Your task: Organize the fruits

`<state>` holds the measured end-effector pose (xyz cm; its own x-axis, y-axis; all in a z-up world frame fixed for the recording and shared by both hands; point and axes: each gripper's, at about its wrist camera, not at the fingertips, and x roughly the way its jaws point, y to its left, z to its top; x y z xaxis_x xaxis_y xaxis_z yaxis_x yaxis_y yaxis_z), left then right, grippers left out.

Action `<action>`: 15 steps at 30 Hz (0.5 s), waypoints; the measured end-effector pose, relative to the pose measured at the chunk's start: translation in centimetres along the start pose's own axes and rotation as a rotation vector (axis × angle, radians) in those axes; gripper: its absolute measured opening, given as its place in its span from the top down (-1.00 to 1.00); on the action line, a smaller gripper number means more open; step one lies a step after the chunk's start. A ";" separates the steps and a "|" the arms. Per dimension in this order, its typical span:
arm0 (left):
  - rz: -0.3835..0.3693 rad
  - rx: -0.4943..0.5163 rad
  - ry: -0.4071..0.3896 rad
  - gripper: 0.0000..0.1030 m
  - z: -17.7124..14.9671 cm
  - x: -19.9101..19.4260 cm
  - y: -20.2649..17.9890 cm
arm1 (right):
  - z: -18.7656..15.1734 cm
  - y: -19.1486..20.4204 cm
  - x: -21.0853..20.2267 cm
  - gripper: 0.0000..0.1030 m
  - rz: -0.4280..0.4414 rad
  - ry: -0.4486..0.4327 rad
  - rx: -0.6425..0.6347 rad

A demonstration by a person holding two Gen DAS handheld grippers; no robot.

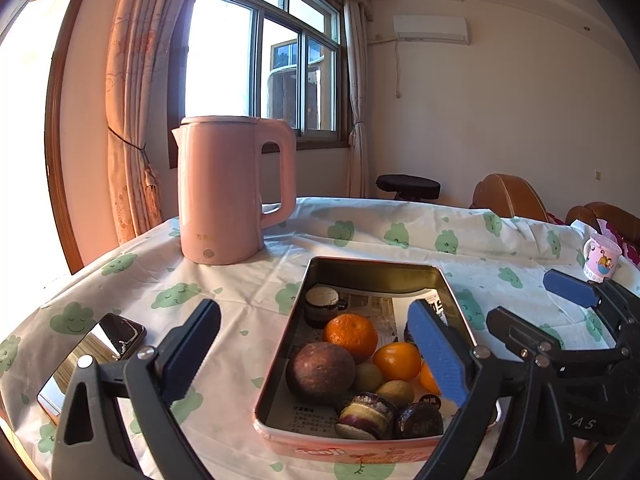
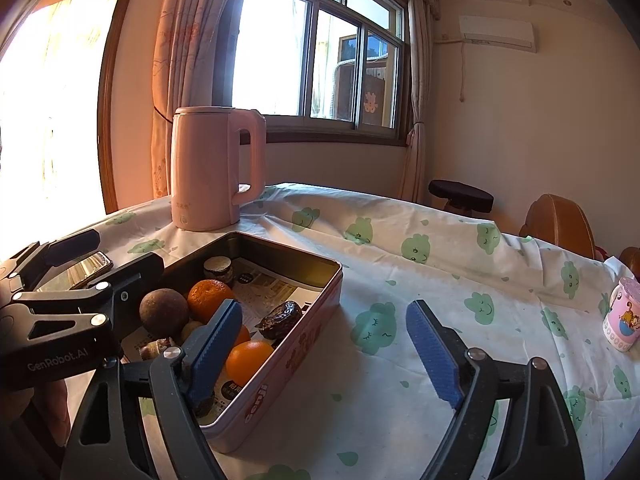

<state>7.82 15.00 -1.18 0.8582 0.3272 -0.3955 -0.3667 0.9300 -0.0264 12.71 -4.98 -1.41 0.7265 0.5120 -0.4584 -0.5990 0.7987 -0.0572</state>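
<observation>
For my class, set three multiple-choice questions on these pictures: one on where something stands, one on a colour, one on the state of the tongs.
1. Where does the tall kettle stand?
A. beyond the rectangular metal tin
B. inside it
C. on the floor

2. What colour is the kettle?
A. green
B. pink
C. black

3. How are the left tongs and right tongs?
A. both shut on fruit
B. one holds the round orange mandarin
C. both open, empty

Key: 1 A, it stands on the cloud-print tablecloth behind the tin; 2 B, its body is pink; 3 C, both pairs of fingers are spread, holding nothing.

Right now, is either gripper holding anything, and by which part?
Nothing held. Left gripper and right gripper are both open, fingers apart above the pink rectangular metal tin and the cloud-print tablecloth.
</observation>
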 end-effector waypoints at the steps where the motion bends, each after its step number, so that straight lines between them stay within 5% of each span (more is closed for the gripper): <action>1: 0.000 -0.001 0.000 -0.89 0.0 0.0 0.0 | 0.0 0.0 0.0 -0.66 0.000 0.000 0.000; 15: 0.022 -0.006 -0.024 -1.00 -0.1 -0.2 0.2 | 0.0 -0.3 -0.4 -0.69 -0.006 -0.018 0.017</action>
<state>7.53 15.05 -1.16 0.8583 0.3510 -0.3743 -0.3872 0.9217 -0.0235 12.59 -5.48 -1.21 0.7359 0.5128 -0.4422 -0.5892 0.8067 -0.0450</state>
